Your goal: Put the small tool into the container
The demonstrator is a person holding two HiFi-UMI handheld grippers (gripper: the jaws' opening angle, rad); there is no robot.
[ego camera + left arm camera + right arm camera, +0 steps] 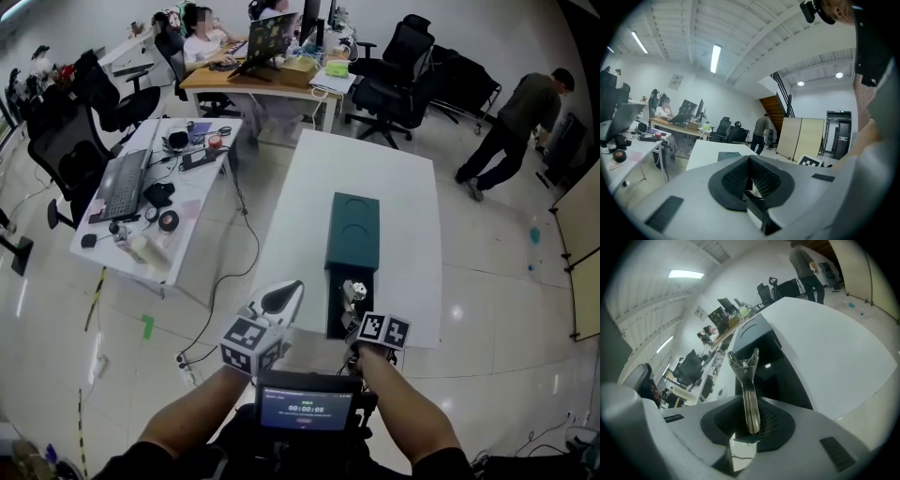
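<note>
A dark green box container (352, 234) lies lengthways on the white table (394, 187), its near end open and dark (337, 305). My right gripper (356, 309) is at that open end, shut on a small metal clip-like tool (354, 292). In the right gripper view the tool (749, 394) stands up from between the jaws (751, 427), its forked tip over the container's opening (764, 362). Left of the table's near edge my left gripper (281, 298) is raised, off the container. In the left gripper view its jaws (751, 180) are shut with nothing between them.
A cluttered desk (141, 202) with a keyboard stands to the left, with office chairs (394, 80) and seated people behind it. A person (511, 127) bends over at the far right. A small screen (306, 410) sits at my chest. Cables (220, 300) trail over the floor.
</note>
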